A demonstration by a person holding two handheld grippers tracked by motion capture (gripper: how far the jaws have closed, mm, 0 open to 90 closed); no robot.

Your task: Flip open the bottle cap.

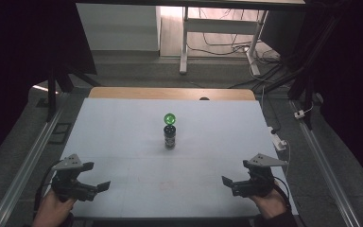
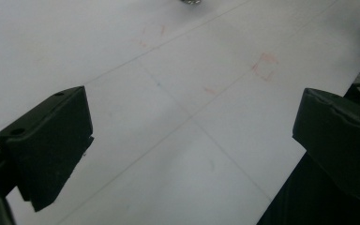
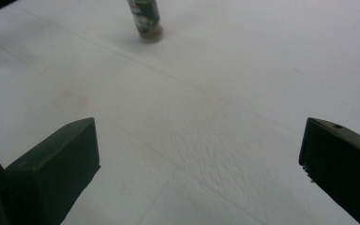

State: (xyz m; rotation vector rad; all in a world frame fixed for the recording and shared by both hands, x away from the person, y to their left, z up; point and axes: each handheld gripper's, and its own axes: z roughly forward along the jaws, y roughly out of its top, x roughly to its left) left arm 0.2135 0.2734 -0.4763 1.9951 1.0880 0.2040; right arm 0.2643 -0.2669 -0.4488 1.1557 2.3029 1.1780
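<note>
Lower left of the high view: the left gripper (image 1: 105, 186) is held in a hand (image 1: 52, 210) at the near edge of the table (image 1: 123, 127). In the left gripper view its two black jaws stand wide apart, with bare white tabletop between them and nothing gripped.

Lower right of the high view: the right gripper (image 1: 227, 181) is held in the other hand (image 1: 269, 204), also at the near edge. The right gripper view shows its jaws likewise spread wide, empty, over the white surface.

Between the grippers, low centre of the high view, a faint reddish mark (image 1: 166, 184) lies on the tabletop.

Farther in, at the centre of the frame, a small dark bottle (image 1: 169, 136) stands upright on the table, well apart from both grippers. A green ball (image 1: 169, 118) sits on its top; whether this is a cap or a separate item cannot be told at this resolution. The bottle's base appears at the top of the right gripper view.

Beyond the table, upper frame: cables (image 1: 222, 45) on the floor.
</note>
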